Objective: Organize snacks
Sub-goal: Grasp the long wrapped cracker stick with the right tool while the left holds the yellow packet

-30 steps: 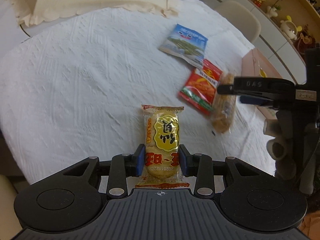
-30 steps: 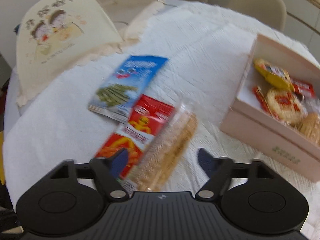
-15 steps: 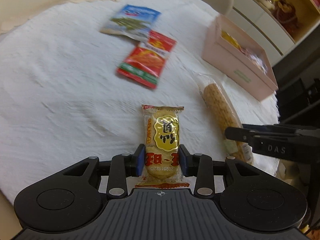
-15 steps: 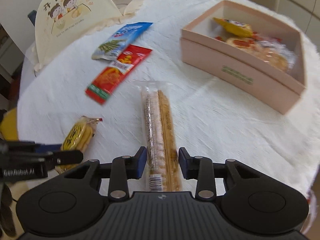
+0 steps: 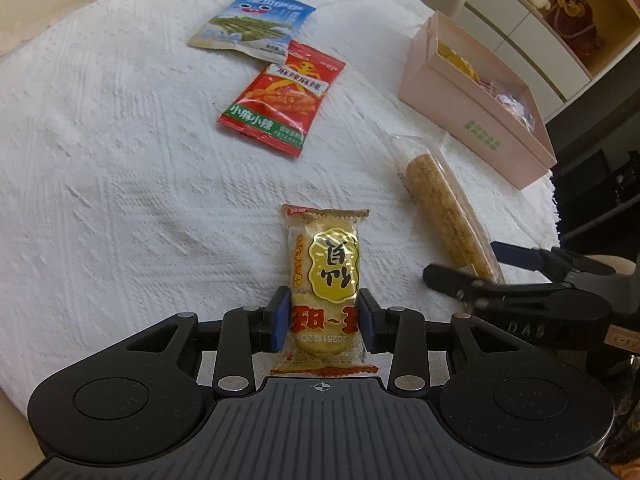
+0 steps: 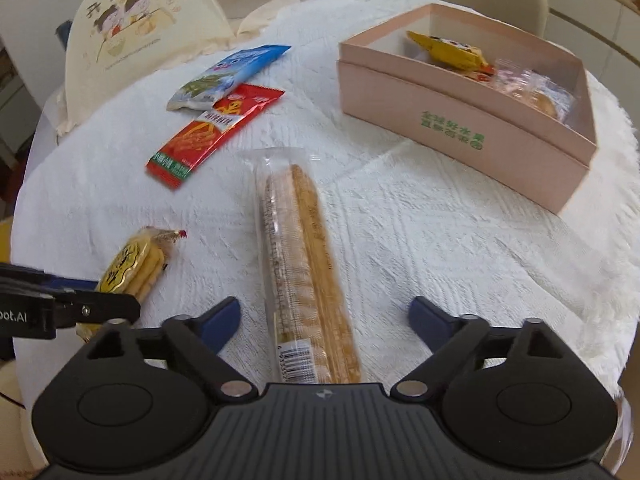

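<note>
Your left gripper (image 5: 323,316) is clenched on the yellow rice cracker pack (image 5: 324,280) at lower centre of the left view. Your right gripper (image 6: 325,320) stands spread wide, the long biscuit pack (image 6: 304,264) lying between its fingers at centre frame. At upper right the pink box (image 6: 460,120) holds a yellow packet (image 6: 448,54) and clear-wrapped snacks (image 6: 528,92). All rests on a white textured tablecloth (image 6: 440,248), with pale chairs (image 6: 496,0) behind. At upper left the red snack bag (image 6: 212,134) overlaps the blue snack bag (image 6: 228,76), near a cream cartoon-printed cover (image 6: 140,28).
</note>
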Available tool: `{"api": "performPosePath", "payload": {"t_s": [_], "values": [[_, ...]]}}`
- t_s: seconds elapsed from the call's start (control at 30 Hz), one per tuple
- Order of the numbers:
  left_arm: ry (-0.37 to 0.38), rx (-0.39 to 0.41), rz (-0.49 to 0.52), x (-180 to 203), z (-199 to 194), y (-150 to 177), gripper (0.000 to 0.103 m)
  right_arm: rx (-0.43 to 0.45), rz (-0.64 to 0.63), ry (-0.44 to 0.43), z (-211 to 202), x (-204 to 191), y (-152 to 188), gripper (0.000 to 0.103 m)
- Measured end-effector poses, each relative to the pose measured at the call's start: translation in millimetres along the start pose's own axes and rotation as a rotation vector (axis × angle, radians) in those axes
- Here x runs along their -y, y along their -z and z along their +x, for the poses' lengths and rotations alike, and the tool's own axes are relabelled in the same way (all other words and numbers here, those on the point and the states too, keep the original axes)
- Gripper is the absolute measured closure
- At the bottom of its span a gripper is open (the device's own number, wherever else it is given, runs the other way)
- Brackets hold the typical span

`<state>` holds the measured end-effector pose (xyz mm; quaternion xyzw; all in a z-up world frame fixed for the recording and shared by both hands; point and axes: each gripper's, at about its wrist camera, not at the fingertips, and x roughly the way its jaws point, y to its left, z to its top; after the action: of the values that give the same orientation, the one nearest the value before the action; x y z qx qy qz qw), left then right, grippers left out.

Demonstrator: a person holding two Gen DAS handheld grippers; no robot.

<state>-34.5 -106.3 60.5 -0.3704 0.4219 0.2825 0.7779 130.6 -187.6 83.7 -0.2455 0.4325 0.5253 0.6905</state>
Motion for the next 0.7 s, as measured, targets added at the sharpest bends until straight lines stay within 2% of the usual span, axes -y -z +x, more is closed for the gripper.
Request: {"api": "performPosePath", "payload": {"t_s": [0.13,0.43,0.5,0.57,0.63,0.67,0.7], "values": [[-0.008,-0.002,0.021,2.9,1.6,-0.7,0.062,-0.021,-0.108,0.053,8.0,-18.6,2.6,0.0],[-0.014,0.003,0.031,6.6,5.5,-2.8,0.062,0.025,-0.149,0.044,5.7,-15.6,2.9,0.0],[-0.015,0.004,0.03,7.3,6.9,-3.5,0.062,0.08,-0.185,0.091,2.4,-19.6,-1.5,0.012],[-0.02,0.005,0.033,8.3,7.4,-3.3,0.062,0.107,-0.203,0.1,0.8,-21.8,-8.2,0.023],[-0.025,0.003,0.041,9.4,7.7,-3.4,0.062,0.091,-0.163,0.047,1.8,-17.3,-17.6,0.041],[-0.027,0.0,0.044,10.0,7.9,-3.8,0.062,0.064,-0.131,0.017,4.1,-13.5,-22.4,0.062],[-0.031,-0.003,0.047,10.8,8.0,-4.2,0.062,0.04,-0.099,-0.011,4.7,-9.4,-25.6,0.07]]}}
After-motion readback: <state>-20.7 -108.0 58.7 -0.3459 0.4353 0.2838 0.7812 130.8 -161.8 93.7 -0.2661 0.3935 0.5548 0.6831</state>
